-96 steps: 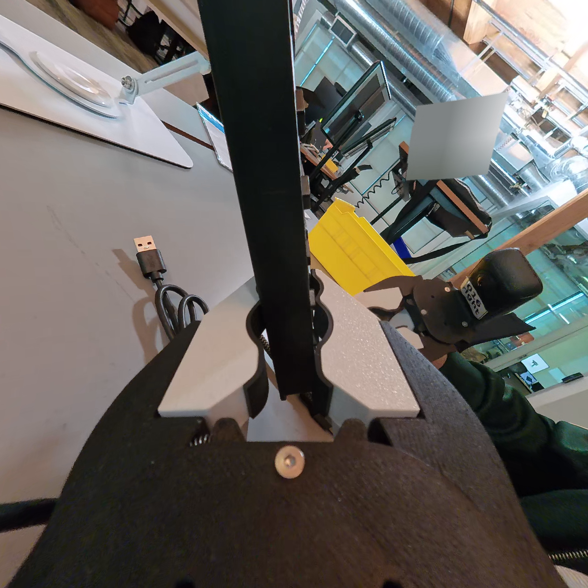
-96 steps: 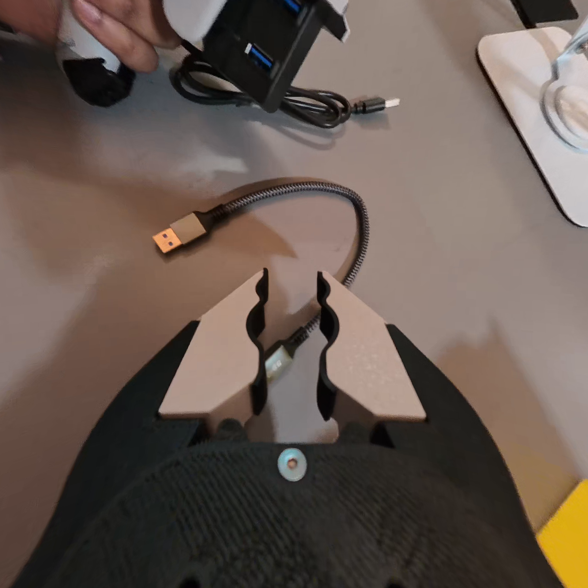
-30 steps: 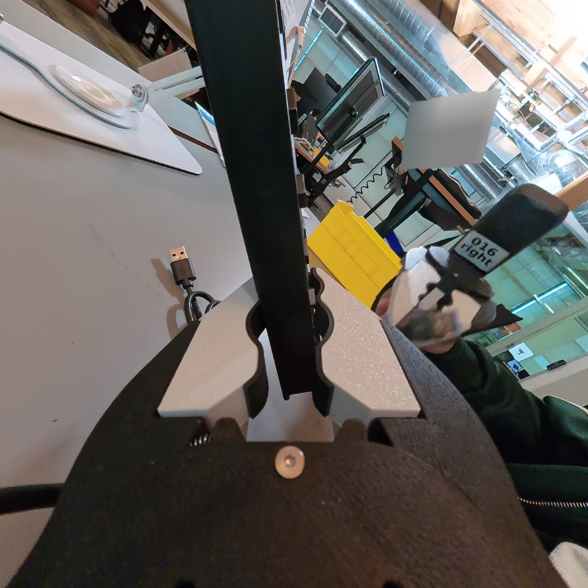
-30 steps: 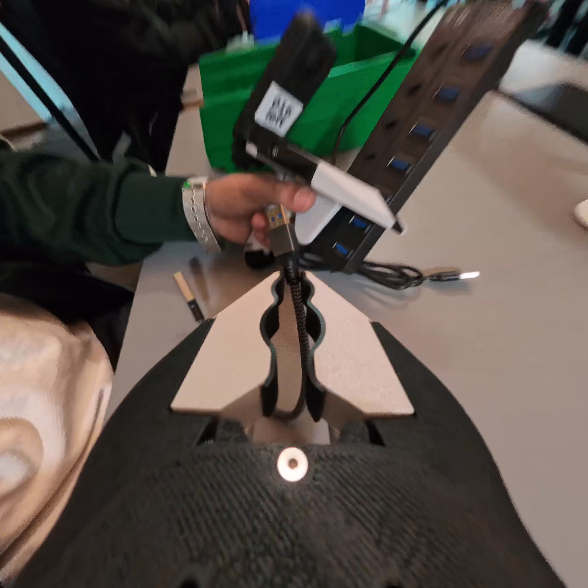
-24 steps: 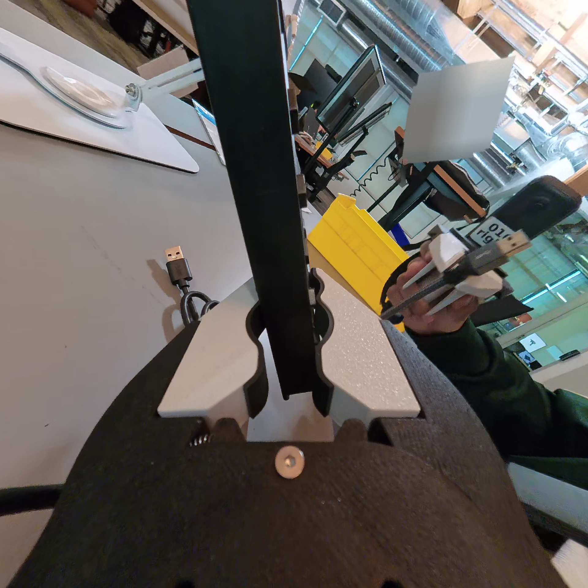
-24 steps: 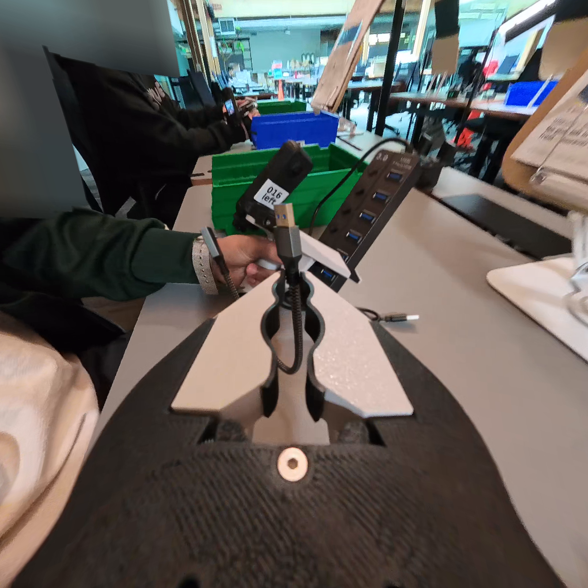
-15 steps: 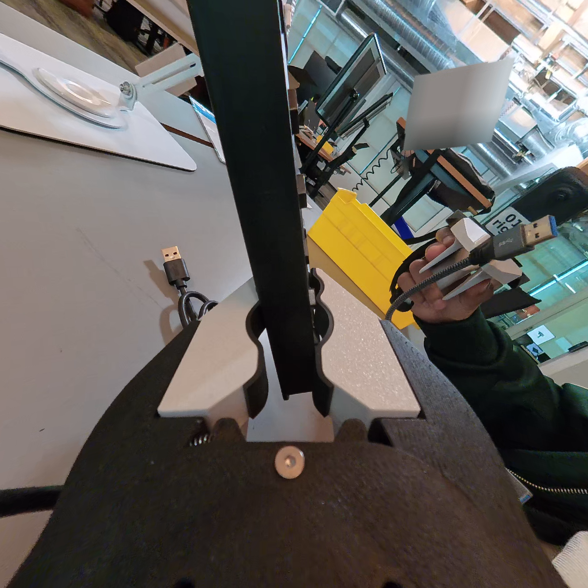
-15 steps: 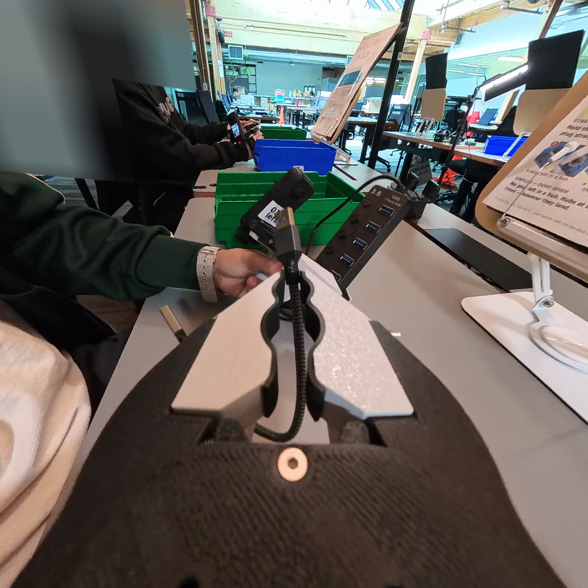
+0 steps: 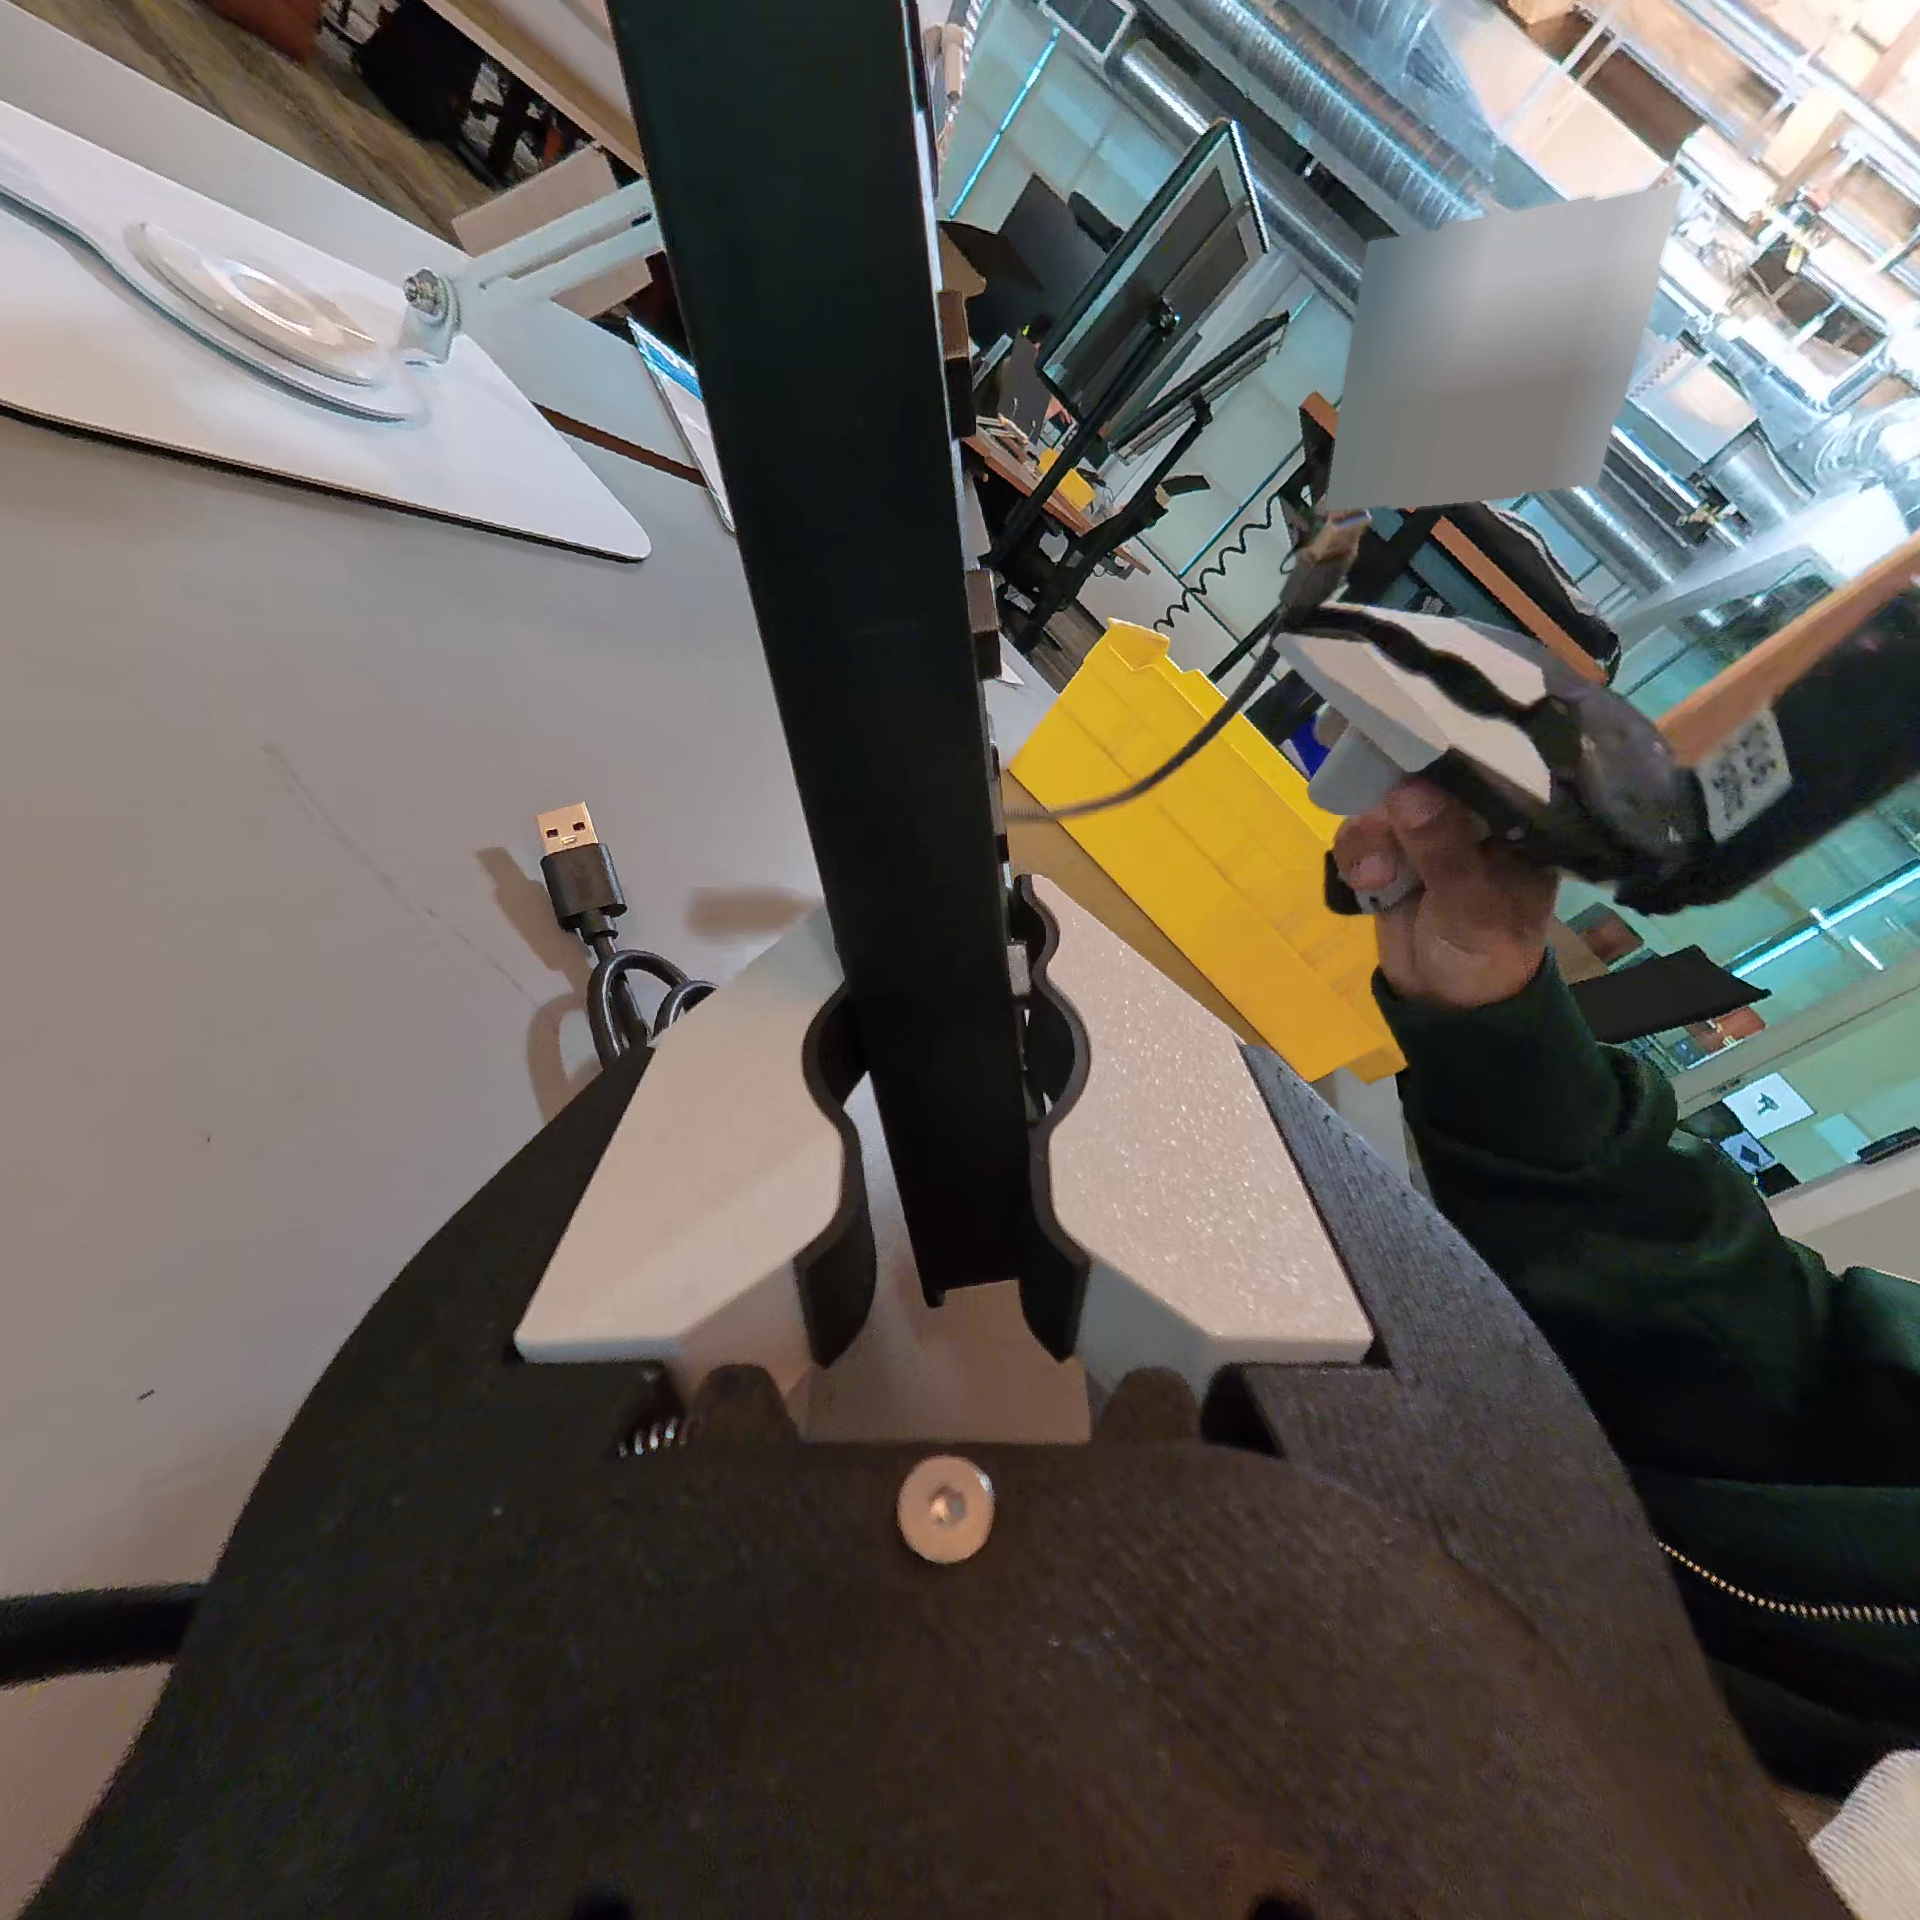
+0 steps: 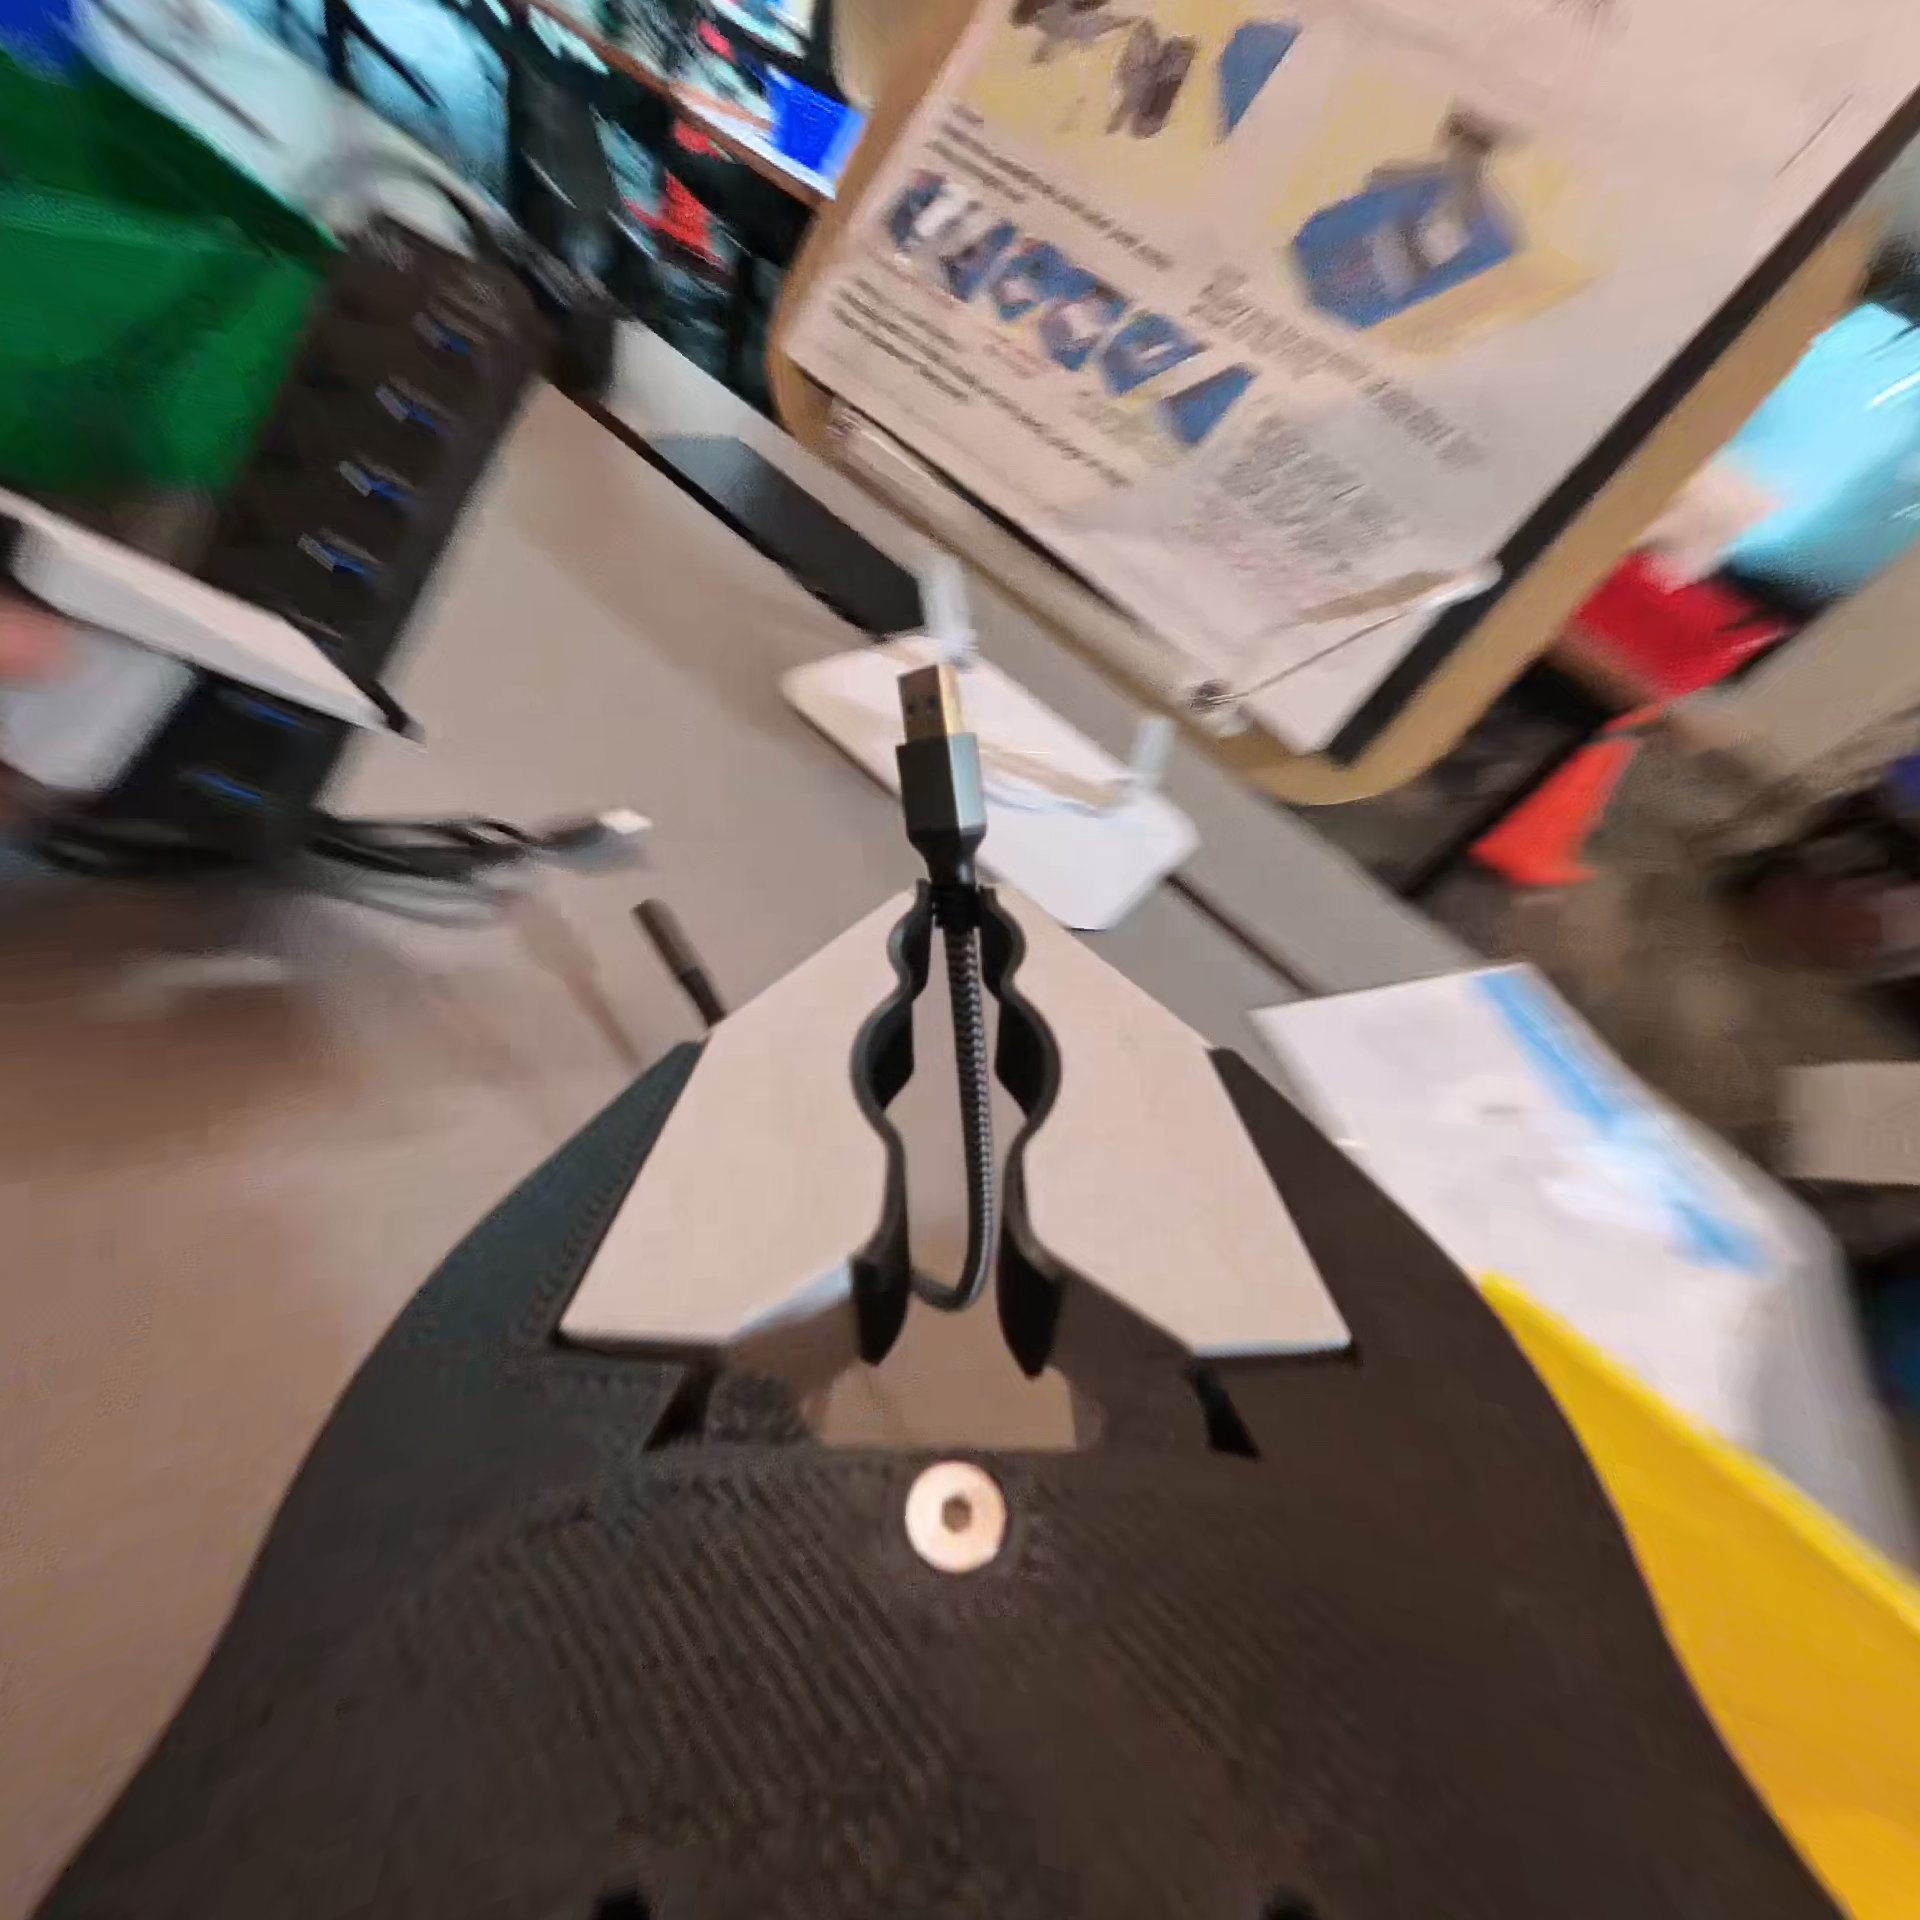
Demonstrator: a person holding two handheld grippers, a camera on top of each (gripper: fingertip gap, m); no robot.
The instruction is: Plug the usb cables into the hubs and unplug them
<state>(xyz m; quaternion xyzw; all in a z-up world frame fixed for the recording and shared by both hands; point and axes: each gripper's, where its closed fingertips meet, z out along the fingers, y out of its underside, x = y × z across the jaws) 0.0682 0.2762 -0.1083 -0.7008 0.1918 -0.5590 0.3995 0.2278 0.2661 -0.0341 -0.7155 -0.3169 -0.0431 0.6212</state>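
Left gripper [image 9: 940,1081]: clamped on the hub [image 9: 821,499], fingers pressed to both its flat sides near its lower end.
Hub: long black bar, held standing on end above the desk [image 9: 260,727]; in the right wrist view it shows at the left, blurred, with a row of blue ports [image 10: 364,416].
Right gripper [image 10: 951,925]: closed on the braided cable [image 10: 971,1091], nipping it just behind the plug; held up off the desk.
Braided cable: grey plug [image 10: 935,769] sticks straight out past the fingertips, metal end forward, in free air, not in any port. The slack loops back between the fingers.
Right gripper from the left wrist view [image 9: 1340,644]: off to the hub's right, apart from it, carried in a hand [image 9: 1444,914] with a dark green sleeve; the plug points up and left.
Black cable [image 9: 613,966]: lies coiled on the desk just left of the left gripper, its plug [image 9: 577,862] loose and pointing away.
Yellow bin [image 9: 1195,862]: at the desk's right side, behind the hub.
White stand [image 9: 312,416]: flat base at the far left of the desk.
Printed card [image 10: 1247,312]: propped on the stand, blurred.
Green bin [image 10: 114,312]: far left, behind the hub.
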